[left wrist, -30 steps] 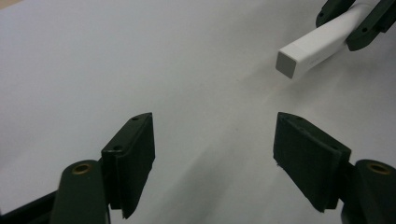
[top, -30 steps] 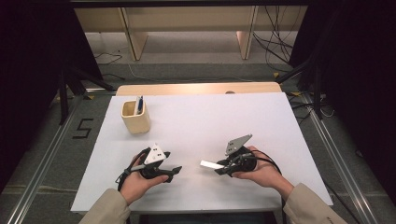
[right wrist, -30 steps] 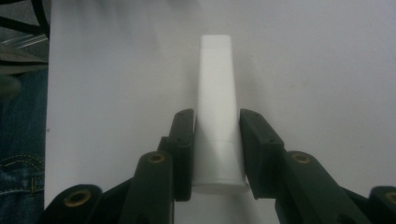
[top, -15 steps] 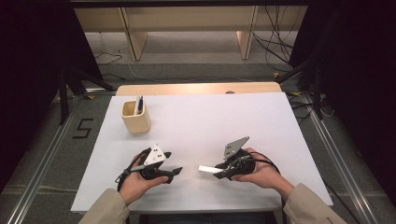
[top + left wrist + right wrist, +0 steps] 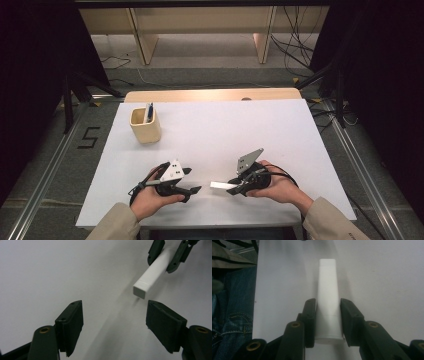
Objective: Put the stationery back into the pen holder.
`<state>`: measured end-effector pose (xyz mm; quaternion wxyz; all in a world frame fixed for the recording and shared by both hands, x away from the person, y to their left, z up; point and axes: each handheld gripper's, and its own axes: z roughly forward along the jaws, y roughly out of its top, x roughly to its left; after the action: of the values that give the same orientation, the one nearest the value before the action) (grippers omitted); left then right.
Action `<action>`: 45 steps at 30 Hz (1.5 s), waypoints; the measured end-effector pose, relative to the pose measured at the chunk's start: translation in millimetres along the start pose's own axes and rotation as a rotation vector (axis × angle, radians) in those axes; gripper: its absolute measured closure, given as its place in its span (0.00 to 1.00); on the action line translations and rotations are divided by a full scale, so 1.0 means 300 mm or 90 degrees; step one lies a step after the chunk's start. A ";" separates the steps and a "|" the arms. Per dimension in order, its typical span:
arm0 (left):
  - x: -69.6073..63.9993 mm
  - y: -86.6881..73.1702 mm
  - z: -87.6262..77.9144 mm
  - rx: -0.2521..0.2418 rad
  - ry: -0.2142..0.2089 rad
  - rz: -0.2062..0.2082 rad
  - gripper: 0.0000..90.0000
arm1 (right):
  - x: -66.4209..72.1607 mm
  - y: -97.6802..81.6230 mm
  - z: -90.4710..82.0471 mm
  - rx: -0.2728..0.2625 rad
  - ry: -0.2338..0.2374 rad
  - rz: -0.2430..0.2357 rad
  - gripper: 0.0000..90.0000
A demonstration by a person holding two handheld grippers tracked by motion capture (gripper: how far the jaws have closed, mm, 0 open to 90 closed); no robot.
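Little has shifted since the earlier frame: both hands hover low over the white table [image 5: 210, 125]. The right gripper [image 5: 234, 186] clamps a white stick [image 5: 221, 185], pointing it toward the left gripper [image 5: 194, 190], whose jaws stand wide and empty.

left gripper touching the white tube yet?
Apart. In the left gripper view the left gripper stands open, and the white tube, clamped in the right gripper, ends short of its pads with bare table between.
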<state>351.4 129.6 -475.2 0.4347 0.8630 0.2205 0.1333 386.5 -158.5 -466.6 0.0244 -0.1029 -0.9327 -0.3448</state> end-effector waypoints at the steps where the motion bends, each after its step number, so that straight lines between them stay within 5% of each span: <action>1: -0.003 0.000 0.002 0.001 -0.004 0.002 0.33 | 0.000 0.001 0.001 0.002 0.003 -0.002 0.75; 24: -0.031 0.007 0.033 0.031 -0.068 0.050 0.35 | 0.018 0.034 0.047 0.010 0.032 -0.025 0.75; 45: -0.066 0.035 0.083 0.077 -0.132 0.143 0.46 | 0.034 0.072 0.081 0.027 0.058 -0.052 0.75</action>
<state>347.5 96.9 -482.1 0.3849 0.9158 0.0842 0.0780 381.7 -125.1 -470.0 0.0548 -0.0482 -0.9411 -0.3303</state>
